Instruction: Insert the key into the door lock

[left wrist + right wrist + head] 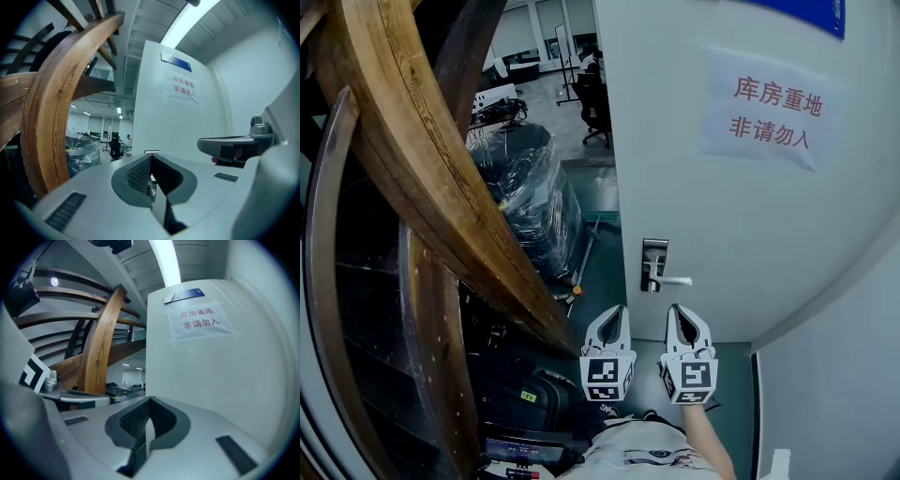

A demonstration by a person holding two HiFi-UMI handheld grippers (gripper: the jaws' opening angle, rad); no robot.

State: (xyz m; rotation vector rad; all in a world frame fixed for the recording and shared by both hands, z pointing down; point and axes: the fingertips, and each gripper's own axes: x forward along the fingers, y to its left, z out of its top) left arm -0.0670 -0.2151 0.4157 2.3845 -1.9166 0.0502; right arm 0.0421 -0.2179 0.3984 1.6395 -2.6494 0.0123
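Two grippers hang side by side short of a white door, so the task looks barely begun.

Farthest left in the head view, a curved wooden beam (pixel 422 159) sweeps down across the frame, with a bundle wrapped in plastic film (pixel 525 187) on the floor behind it.

Next comes the left gripper (pixel 614 319). Its own view shows the jaws drawn narrow onto a small metal key (pixel 151 186), which is pinched between the ribbed pads with its end poking out towards the door. Just beside it on the right is the right gripper (pixel 680 317), whose jaws are pressed together with nothing between them.

Beyond and above both tips is the lock (pixel 654 265), a metal plate near the edge of the door (pixel 750 216) with a lever handle (pixel 670 279) sticking out to the right. The keyhole is too small to make out. Higher up, further right, a paper sign (pixel 764 110) with red print is taped to the door.

What is done, as far as I can judge, is only that the key is in a grip. It is well apart from the lock. It has yet to be carried up to the plate, lined up with the keyhole and pushed in.
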